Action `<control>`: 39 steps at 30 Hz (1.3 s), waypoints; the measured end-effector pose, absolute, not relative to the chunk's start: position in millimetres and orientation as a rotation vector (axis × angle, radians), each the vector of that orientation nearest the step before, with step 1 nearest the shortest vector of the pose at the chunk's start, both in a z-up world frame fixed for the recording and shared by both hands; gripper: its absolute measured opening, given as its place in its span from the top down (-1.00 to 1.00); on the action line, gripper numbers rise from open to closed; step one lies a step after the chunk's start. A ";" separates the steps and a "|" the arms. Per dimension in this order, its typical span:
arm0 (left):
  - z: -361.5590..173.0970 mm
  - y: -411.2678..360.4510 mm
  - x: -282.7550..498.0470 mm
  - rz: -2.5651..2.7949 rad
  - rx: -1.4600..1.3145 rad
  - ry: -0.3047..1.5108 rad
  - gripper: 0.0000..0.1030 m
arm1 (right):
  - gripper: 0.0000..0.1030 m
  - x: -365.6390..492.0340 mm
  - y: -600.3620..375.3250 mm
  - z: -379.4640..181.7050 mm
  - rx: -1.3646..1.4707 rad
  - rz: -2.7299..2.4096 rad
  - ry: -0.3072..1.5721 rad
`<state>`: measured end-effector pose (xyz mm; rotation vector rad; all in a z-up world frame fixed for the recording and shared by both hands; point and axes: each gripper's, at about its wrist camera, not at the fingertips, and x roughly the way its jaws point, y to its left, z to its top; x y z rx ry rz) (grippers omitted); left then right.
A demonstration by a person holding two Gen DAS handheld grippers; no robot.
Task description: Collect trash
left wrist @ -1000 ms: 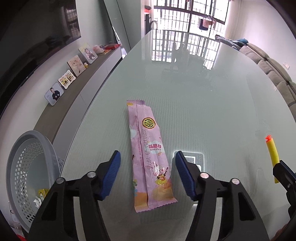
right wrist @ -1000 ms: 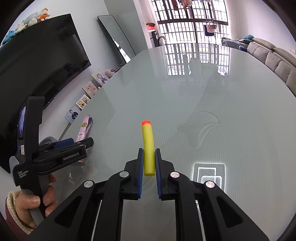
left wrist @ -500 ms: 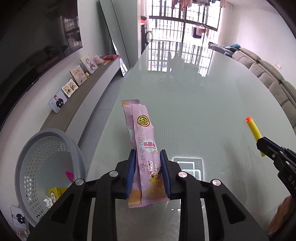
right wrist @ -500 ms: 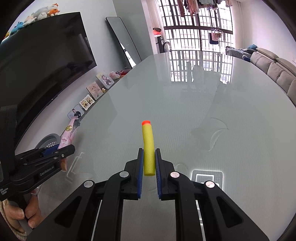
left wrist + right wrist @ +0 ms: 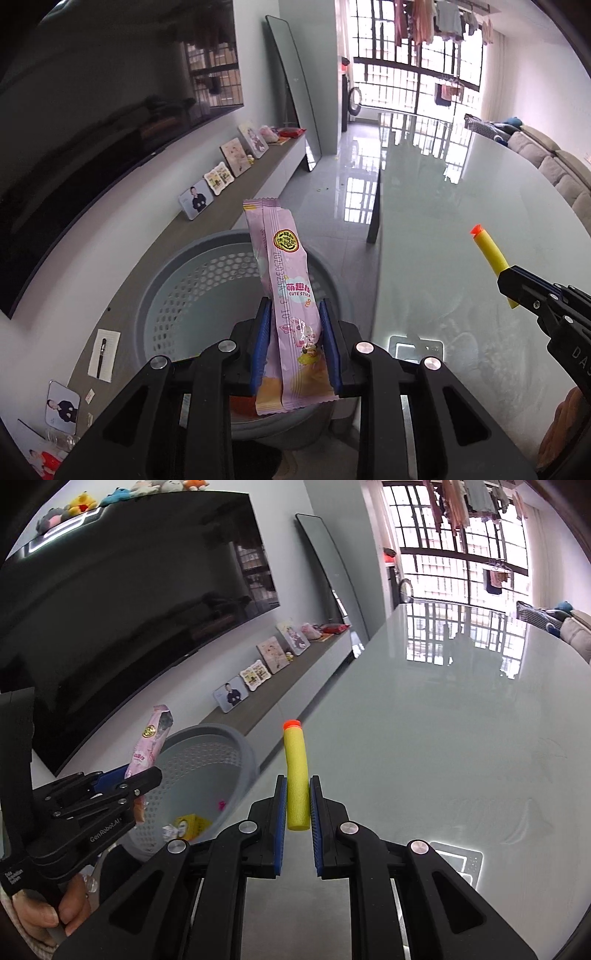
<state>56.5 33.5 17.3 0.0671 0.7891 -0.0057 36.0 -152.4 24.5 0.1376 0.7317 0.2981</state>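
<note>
My left gripper (image 5: 293,314) is shut on a pink snack wrapper (image 5: 286,280) and holds it upright over the grey perforated trash basket (image 5: 177,284). From the right wrist view the wrapper (image 5: 147,746) hangs above the basket (image 5: 236,746), which holds a few scraps. My right gripper (image 5: 297,786) is shut on a yellow foam dart (image 5: 295,771) with an orange tip, held above the glass table's left edge. The dart (image 5: 491,254) also shows in the left wrist view.
The glass table (image 5: 443,738) stretches to the right and far ahead. A low grey shelf (image 5: 207,221) with photo frames runs along the wall under a large dark TV (image 5: 129,609). A leaning mirror (image 5: 295,103) stands farther back. A sofa (image 5: 561,170) lies at the far right.
My left gripper shut on the wrapper, lifted it off the table and carried it left over the basket. My right gripper, still holding the dart, moved left toward the table edge.
</note>
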 end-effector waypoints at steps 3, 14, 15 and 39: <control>13.9 65.4 47.4 0.047 0.051 0.783 0.49 | 0.77 41.5 -109.6 23.1 0.136 0.364 0.738; -20.4 138.5 58.0 0.139 -0.024 0.822 0.47 | 0.77 83.0 -4.2 2.6 0.045 0.460 0.814; -24.0 139.4 61.0 0.139 -0.026 0.828 0.47 | 0.77 87.6 0.1 0.1 0.043 0.461 0.821; -34.2 151.0 76.6 0.178 -0.068 0.834 -0.49 | 0.27 92.2 -0.1 -17.0 0.056 0.428 0.856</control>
